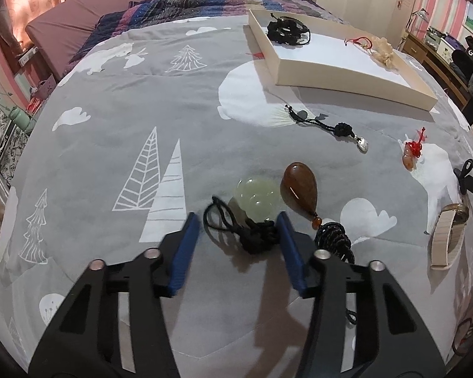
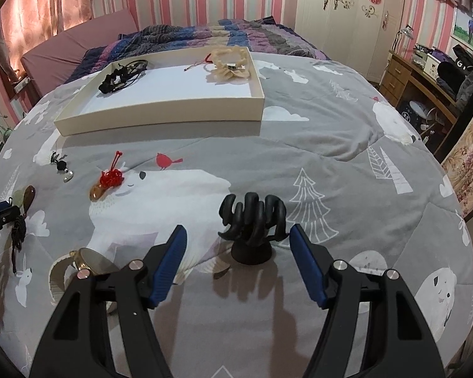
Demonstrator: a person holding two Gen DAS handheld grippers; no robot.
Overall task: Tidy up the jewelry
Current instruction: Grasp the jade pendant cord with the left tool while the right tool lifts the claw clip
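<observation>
My left gripper (image 1: 237, 220) points down at the grey bedspread, open, with the black knotted cord (image 1: 258, 236) of a pale green bead pendant (image 1: 257, 193) between its blue pads. The right pad is at the knot; the left pad stands clear of the cord loop. A brown teardrop pendant (image 1: 299, 186) lies just right of the bead. My right gripper (image 2: 238, 231) is open, and a black hand-shaped jewelry stand (image 2: 252, 223) stands upright just beyond its fingertips, untouched. A shallow cream box (image 2: 173, 113) at the back holds black bracelets (image 2: 119, 77) and a cream flower piece (image 2: 230, 63).
Loose on the bedspread lie a black-cord silver charm (image 1: 361, 145), a red-knot amber charm (image 2: 110, 178) and a watch with a cream strap (image 2: 91, 260). A rumpled quilt is behind the box. A desk (image 2: 403, 75) stands off the bed's right side.
</observation>
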